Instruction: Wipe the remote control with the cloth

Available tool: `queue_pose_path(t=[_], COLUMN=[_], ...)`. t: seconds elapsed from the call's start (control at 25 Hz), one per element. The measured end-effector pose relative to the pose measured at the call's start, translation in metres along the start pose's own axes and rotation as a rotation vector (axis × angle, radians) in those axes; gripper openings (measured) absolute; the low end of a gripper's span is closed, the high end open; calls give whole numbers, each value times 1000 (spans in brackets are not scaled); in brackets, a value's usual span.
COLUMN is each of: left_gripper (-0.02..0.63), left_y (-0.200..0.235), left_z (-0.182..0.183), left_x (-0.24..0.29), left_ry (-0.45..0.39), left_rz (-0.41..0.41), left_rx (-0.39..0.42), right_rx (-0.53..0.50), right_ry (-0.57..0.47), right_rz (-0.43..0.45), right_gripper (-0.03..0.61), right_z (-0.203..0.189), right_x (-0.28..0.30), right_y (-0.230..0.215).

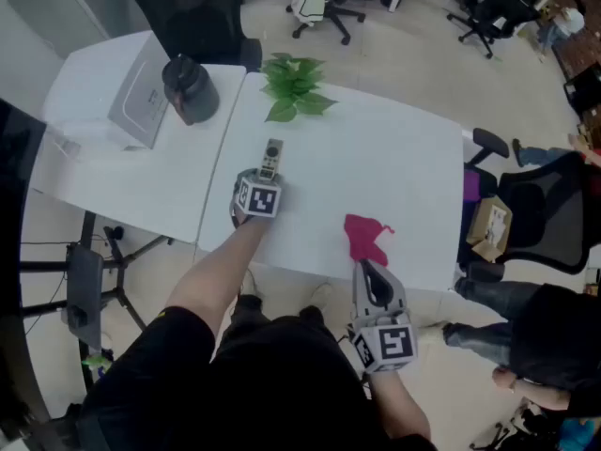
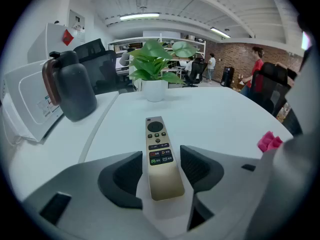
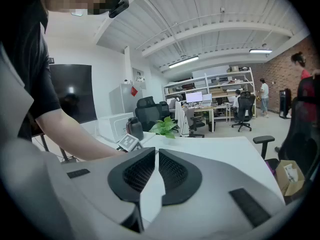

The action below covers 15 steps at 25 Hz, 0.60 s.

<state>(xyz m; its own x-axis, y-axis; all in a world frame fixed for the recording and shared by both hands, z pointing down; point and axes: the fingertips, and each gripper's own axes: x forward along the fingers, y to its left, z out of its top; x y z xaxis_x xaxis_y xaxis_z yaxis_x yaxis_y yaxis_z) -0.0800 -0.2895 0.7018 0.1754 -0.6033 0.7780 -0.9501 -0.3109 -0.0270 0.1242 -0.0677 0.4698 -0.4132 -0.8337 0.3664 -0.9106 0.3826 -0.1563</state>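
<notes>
A slim gold remote control (image 1: 271,157) with dark buttons lies on the white table (image 1: 394,167), pointing toward a plant. My left gripper (image 1: 266,174) reaches down over its near end. In the left gripper view the remote (image 2: 156,134) lies between the open jaws of that gripper (image 2: 161,155), a thin gap on each side. A crumpled pink cloth (image 1: 365,236) lies near the table's front edge, and it shows at the right edge of the left gripper view as the cloth (image 2: 270,141). My right gripper (image 1: 365,269) hangs just in front of the cloth, shut and empty (image 3: 156,158).
A potted green plant (image 1: 293,85) stands beyond the remote. On the adjoining table at the left stand a dark jug (image 1: 191,89) and a white appliance (image 1: 141,92). Black office chairs (image 1: 549,219) and a seated person's legs (image 1: 507,299) are close to the table's right end.
</notes>
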Motion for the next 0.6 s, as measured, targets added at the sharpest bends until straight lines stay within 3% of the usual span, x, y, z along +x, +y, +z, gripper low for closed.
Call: queue_pose_path(t=[0.6], left_gripper=[241], left_y=[10], left_z=[-6], left_x=[24], left_ry=[65], left_rz=[49], left_rx=[-60], right_rx=[18], right_ry=[9], right_rz=[-11], right_gripper=[29], right_z=[-5], right_x=[-1], right_y=[-11])
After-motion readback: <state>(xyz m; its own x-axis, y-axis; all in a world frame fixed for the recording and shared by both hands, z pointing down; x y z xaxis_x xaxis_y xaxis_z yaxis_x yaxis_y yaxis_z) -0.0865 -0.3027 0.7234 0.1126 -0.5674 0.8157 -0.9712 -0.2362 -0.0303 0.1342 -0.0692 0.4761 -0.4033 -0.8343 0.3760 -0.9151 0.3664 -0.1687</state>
